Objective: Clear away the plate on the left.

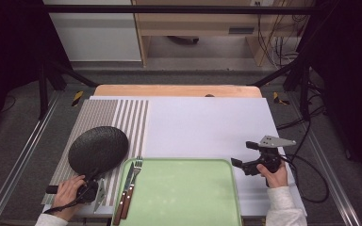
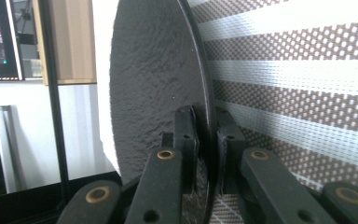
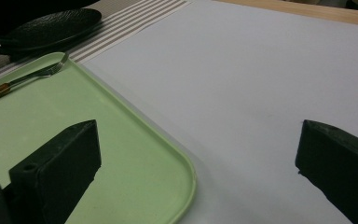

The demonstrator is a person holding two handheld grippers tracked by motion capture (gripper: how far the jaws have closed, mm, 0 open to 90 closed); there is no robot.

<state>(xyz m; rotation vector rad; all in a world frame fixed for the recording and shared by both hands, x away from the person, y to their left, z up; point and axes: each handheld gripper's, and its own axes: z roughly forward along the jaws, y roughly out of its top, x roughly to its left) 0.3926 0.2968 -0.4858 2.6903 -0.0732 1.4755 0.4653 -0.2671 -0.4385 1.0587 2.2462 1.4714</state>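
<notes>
1. The left gripper (image 1: 90,184) is clamping its fingers (image 2: 186,140) on the near rim of a black plate (image 1: 98,149), one finger on each face of the rim.
2. The plate is reaching forward from those fingers, over a striped placemat (image 1: 122,117) on the surface (image 1: 207,127).
3. To do this step well, I judge the grip should be staying firm and the plate kept level, since a hold on the rim alone could be letting it tip.
4. The right gripper (image 1: 245,165) is waiting with its fingers (image 3: 58,163) wide apart and nothing between them, above the white surface.
5. A green tray (image 1: 184,193) is lying between the two grippers, its corner just beside the right fingers.
6. The tray is holding a fork (image 1: 133,181) and a knife (image 1: 122,197) side by side at its left edge, just beside the left fingers; the rest of it is bare.
</notes>
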